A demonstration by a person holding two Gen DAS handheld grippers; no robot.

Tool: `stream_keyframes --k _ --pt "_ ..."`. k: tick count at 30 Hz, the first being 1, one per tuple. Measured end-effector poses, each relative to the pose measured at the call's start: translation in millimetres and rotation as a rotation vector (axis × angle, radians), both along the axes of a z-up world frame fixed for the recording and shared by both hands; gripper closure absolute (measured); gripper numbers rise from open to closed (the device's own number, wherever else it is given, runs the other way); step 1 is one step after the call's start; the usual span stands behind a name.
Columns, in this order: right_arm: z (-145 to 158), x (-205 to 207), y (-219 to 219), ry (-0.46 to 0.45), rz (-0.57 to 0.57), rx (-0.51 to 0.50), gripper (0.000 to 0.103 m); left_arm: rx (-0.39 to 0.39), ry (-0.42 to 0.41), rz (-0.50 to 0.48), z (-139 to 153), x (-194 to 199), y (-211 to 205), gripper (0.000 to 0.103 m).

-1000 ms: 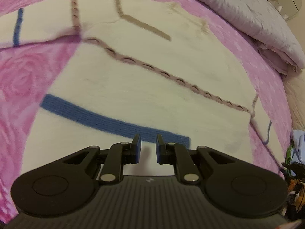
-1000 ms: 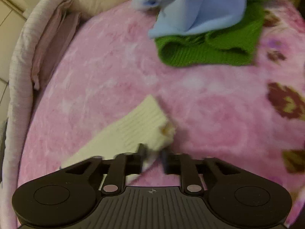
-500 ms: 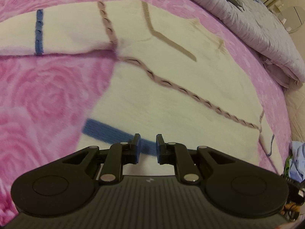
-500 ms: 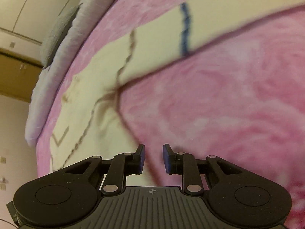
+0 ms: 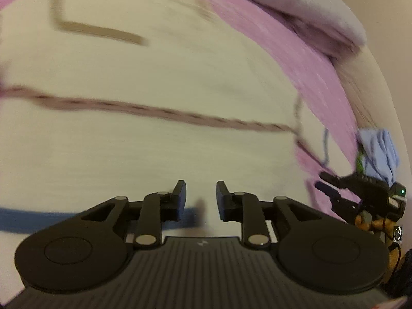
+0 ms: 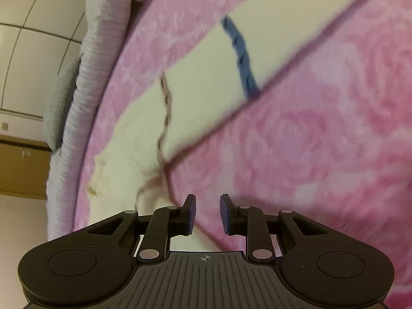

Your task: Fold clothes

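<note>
A cream sweater (image 5: 154,82) is lying spread flat on the pink blanket (image 6: 322,141), one sleeve (image 6: 231,59) with a blue stripe (image 6: 240,54) stretching out across it. The left gripper (image 5: 198,200) is hovering over the sweater's body, fingers parted and gripping nothing. The right gripper (image 6: 207,213) is hanging at the sweater's side edge below the armpit, also unclenched and empty. A grey quilt (image 6: 85,82) is lying bunched along the blanket's far edge.
</note>
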State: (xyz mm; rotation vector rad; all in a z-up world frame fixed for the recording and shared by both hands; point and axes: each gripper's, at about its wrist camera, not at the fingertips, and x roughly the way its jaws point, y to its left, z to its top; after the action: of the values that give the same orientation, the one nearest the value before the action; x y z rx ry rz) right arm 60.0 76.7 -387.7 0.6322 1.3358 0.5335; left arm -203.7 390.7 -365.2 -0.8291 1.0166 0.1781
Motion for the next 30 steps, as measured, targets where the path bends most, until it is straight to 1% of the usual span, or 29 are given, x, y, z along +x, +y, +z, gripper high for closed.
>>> stream_keyframes --k 2,5,6,7,8,9,12,13,15,18,19,20,21,22,23,25,27,28,29,30 --pt "6.4 10.5 -11.4 0.009 -0.011 0.001 0.079 -0.027 -0.003 -0.024 0.5 25.0 -29.4 0.075" --pt "11.9 33.7 -30.1 0.038 -0.013 0.026 0.078 -0.056 0.005 -0.037 0.7 56.8 -74.4 0.074" --pt "12.1 43.1 -36.6 0.047 -0.015 0.037 0.069 -0.06 0.01 -0.036 0.7 67.0 -91.0 0.073" --pt "11.4 53.3 -43.2 0.058 -0.019 0.043 0.04 -0.049 0.019 -0.02 -0.3 75.5 -107.8 0.071" --pt "9.3 64.0 -49.7 0.073 -0.03 0.051 0.027 -0.038 0.03 -0.004 -1.5 83.9 -124.4 0.07" --pt "5.1 75.8 -57.1 0.097 -0.055 0.063 0.02 -0.027 0.047 0.021 -4.9 90.7 -138.7 0.07" --pt "-10.6 107.5 -76.7 0.206 -0.117 0.153 0.02 0.025 0.123 0.084 -15.3 105.3 -173.0 0.07" --pt "-15.2 114.6 -80.1 0.232 -0.133 0.17 0.02 0.066 0.161 0.099 -18.2 109.8 -180.9 0.07" --pt "-25.8 127.4 -82.0 0.276 -0.151 0.184 0.021 0.163 0.192 0.106 -19.3 118.1 -196.1 0.07" --pt "-38.8 142.5 -75.4 0.317 -0.156 0.189 0.021 0.258 0.223 0.08 -17.9 129.7 -209.2 0.07" --pt "-41.3 146.4 -72.8 0.327 -0.158 0.186 0.037 0.263 0.219 0.068 -17.1 129.2 -208.7 0.069" --pt "-41.3 150.7 -69.7 0.32 -0.146 0.174 0.056 0.268 0.214 0.057 -16.4 128.8 -208.3 0.069" --pt "-39.7 155.3 -67.1 0.299 -0.128 0.153 0.092 0.272 0.21 0.046 -15.6 128.3 -207.9 0.07" --pt "-38.5 160.3 -66.1 0.279 -0.12 0.14 0.094 0.277 0.205 0.035 -14.8 127.8 -207.5 0.085" --pt "-33.4 166.2 -64.8 0.236 -0.109 0.146 0.095 0.281 0.201 0.024 -14.0 127.3 -207.0 0.094" --pt "-16.9 178.8 -60.9 0.112 -0.075 0.17 0.097 0.291 0.19 -0.002 -12.3 126.2 -206.2 0.097" --pt "9.7 192.5 -50.8 -0.078 0.002 0.19 0.097 0.299 0.127 -0.114 -7.2 121.2 -206.0 0.099" --pt "19.1 198.1 -43.1 -0.147 0.048 0.188 0.097 0.306 0.107 -0.19 -6.0 120.3 -208.0 0.099" --pt "24.9 203.0 -34.4 -0.2 0.093 0.171 0.097 0.316 0.103 -0.26 -6.6 118.8 -207.8 0.099" --pt "25.8 208.2 -24.7 -0.233 0.133 0.139 0.096 0.309 0.107 -0.309 -9.1 117.9 -204.4 0.099"
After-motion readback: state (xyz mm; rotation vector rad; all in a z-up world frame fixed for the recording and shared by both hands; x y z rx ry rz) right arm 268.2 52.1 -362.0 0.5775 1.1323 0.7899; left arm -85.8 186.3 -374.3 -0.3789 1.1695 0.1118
